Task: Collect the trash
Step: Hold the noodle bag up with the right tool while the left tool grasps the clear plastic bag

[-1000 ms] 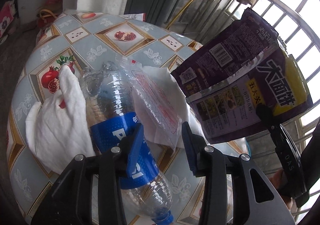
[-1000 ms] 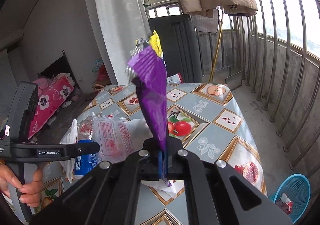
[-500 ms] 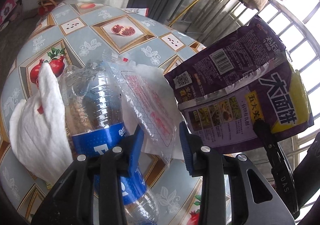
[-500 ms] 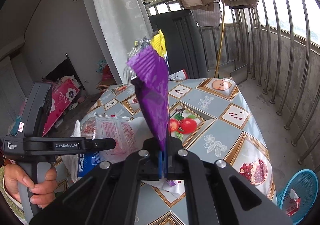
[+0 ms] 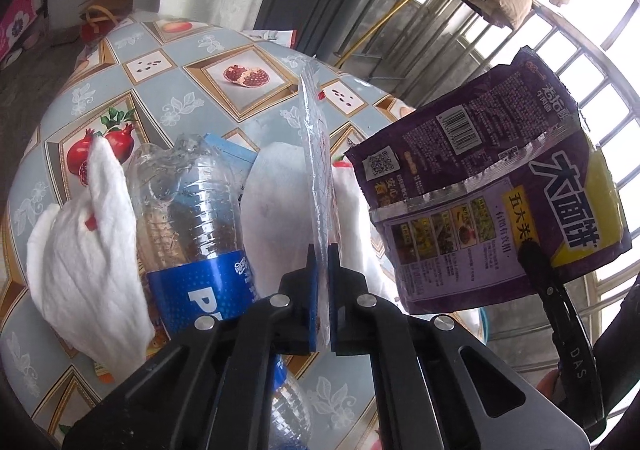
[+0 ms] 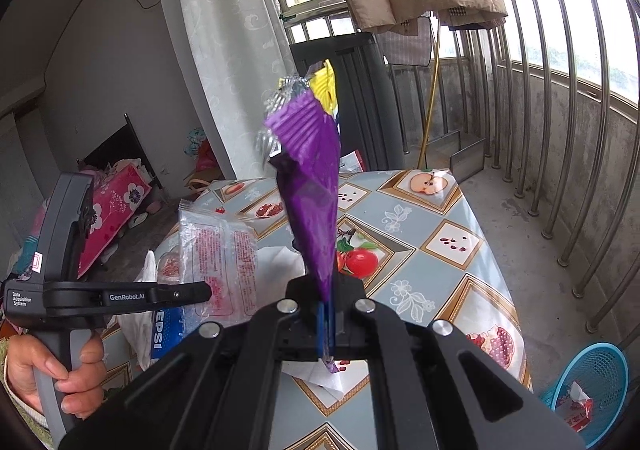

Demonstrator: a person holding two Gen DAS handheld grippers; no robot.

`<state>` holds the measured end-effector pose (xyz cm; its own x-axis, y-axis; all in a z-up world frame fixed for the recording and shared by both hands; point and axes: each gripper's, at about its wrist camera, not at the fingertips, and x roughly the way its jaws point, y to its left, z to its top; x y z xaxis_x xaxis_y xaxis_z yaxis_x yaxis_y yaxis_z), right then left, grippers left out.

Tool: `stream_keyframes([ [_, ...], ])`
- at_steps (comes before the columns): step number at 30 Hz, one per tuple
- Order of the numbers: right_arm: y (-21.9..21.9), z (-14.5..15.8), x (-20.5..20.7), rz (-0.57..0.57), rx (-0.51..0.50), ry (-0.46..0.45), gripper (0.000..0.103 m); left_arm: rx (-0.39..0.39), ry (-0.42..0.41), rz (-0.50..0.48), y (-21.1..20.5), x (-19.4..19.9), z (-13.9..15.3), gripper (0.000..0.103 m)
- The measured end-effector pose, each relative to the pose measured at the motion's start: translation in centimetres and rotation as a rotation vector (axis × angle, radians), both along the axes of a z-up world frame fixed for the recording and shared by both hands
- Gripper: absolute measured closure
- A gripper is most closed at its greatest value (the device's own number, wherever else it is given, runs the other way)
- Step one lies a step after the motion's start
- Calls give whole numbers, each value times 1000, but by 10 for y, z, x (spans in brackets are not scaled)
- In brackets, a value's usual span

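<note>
Two wrappers pinched, one in each gripper, above the table.

Left gripper [image 5: 323, 282] clamped on the near edge of a clear plastic wrapper [image 5: 316, 153], held upright and edge-on over the fruit-patterned table [image 5: 168, 97]. Right gripper [image 6: 326, 324] pressed shut on a purple snack bag [image 6: 310, 185], standing up from the jaws. On the table to the left: crushed Pepsi bottle [image 5: 192, 217] and white tissue [image 5: 80, 250] side by side. On the floor at far right, a blue basket [image 6: 596, 382] with some trash inside.

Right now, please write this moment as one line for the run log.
left gripper: shut on clear wrapper | right gripper: shut on purple packet | bottle, tissues: on table
</note>
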<state>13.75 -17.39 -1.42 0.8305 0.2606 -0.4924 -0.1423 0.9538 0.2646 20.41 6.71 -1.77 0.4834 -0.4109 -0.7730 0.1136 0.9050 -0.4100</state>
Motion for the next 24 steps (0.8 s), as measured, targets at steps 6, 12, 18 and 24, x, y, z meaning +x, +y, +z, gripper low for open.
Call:
stream_keyframes([
  [6,-12,14,-13,-28,-9,-32,103,-13,-57,0,-2,-15,18,101],
  [12,-24,27,-24,-53,-22,-41,103,-56,-104,-3,-9,-31,29,101],
  [18,-29,38,-38,-77,-51,-43,103,-109,-147,-14,-11,-49,42,101],
  [24,-30,49,-52,-99,-53,-56,103,-138,-176,-16,-5,-63,51,101],
])
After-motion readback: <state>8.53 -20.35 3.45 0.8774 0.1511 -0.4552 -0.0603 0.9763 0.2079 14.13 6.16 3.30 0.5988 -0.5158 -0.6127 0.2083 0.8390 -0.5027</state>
